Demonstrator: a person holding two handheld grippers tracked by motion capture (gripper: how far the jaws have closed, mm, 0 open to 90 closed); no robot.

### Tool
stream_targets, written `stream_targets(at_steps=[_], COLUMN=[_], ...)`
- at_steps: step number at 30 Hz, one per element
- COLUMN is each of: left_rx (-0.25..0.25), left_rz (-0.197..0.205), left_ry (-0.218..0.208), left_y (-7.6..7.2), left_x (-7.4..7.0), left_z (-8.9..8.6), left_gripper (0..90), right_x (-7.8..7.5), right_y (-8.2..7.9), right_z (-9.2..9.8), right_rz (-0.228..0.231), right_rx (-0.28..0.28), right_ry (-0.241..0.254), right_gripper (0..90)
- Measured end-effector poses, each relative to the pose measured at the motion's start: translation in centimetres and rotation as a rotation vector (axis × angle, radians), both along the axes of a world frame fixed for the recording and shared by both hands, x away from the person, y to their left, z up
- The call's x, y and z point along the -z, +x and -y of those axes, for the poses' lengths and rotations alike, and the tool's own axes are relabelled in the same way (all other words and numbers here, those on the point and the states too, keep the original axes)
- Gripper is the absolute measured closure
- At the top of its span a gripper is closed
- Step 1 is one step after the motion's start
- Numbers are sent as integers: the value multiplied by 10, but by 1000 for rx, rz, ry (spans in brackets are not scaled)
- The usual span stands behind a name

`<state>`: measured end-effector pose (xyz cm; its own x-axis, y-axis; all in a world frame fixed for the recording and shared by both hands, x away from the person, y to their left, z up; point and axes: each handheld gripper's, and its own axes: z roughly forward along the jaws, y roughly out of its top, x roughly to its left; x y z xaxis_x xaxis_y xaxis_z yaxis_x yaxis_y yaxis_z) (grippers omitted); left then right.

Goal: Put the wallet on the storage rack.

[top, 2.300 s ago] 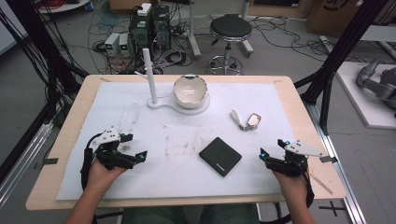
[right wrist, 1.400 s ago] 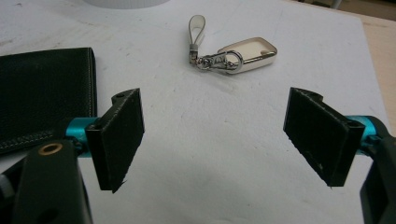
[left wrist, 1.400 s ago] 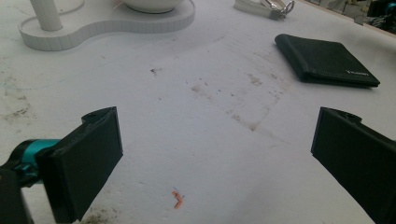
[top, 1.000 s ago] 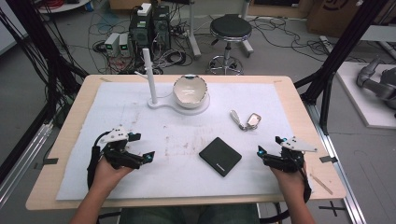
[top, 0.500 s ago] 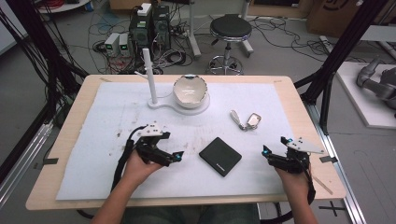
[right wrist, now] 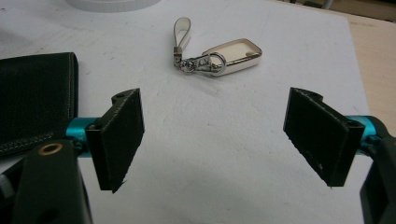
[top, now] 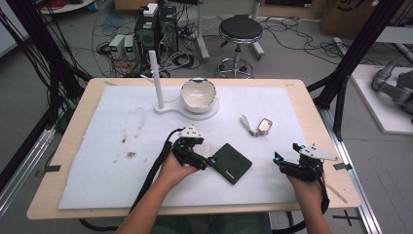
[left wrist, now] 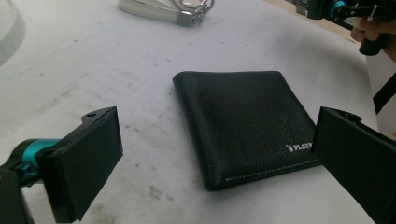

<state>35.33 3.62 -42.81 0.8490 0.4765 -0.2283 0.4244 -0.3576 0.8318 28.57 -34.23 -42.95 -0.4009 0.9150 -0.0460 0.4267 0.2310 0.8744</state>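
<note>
One black leather wallet (left wrist: 245, 126) lies flat and closed on the white table cover (top: 97, 146), near the front edge; left gripper (top: 207, 161) right at its left edge, jaws wide, not touching; right gripper (top: 285, 163) well apart to the right, jaws wide, empty; key fob (right wrist: 224, 58) beyond it

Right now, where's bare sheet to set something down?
Free: the far right of the white sheet, beyond the key fob; the left side, left of the stand, though lightly stained; the near strip between both hands. Crowded: the middle, where the left gripper meets the wallet.
</note>
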Motion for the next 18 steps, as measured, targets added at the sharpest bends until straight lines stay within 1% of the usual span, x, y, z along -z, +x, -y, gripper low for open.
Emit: stream_targets(at_steps=[2, 4, 5, 6, 7, 8, 9, 10, 11, 12, 13, 14, 15, 16, 18], left_rx=[3, -2, -2, -7, -14, -21, -21, -25, -28, -28, -20, -12, -12, -16, -17], left_rz=[-2, -17, -17, -32, -38, -47, -47, -54, -56, -56, -61, -54, -54, -41, -36], left_ry=[5, 10, 10, 32, 47, 56, 56, 64, 82, 82, 118, 127, 127, 129, 134], left_y=[1, 4, 4, 6, 7, 7, 7, 8, 9, 9, 9, 8, 8, 6, 5], left_x=[0, 3, 3, 7, 9, 10, 10, 11, 15, 15, 20, 22, 22, 22, 22], left_z=[3, 12, 12, 18, 20, 22, 22, 22, 26, 26, 31, 32, 32, 33, 34], left_gripper=[19, 20, 20, 20, 22, 58, 148, 148, 241, 241, 241, 241, 232, 232, 243], right_x=[0, 0, 0, 0, 0, 0, 0, 0, 0, 0, 0, 0, 0, 0, 1], right_y=[0, 0, 0, 0, 0, 0, 0, 0, -1, -1, -1, -1, -1, -1, -1], right_z=[0, -1, -1, -1, -1, -1, -1, -1, -1, -1, -1, 0, 0, 0, 1], right_rz=[2, -1, 0, 1, 2, 2, 2, 2, 0, 0, -1, -1, 1, 1, 0], right_rx=[-1, -5, -6, -6, -7, -8, -9, -9, -8, -8, -5, -6, -6, -6, -2], right_ry=[-2, -1, -3, -6, -5, -6, -6, -6, -5, -5, -4, -6, -5, -5, -5], right_gripper=[206, 207, 207, 206, 207, 206, 207, 207, 207, 207, 207, 206, 206, 206, 207])
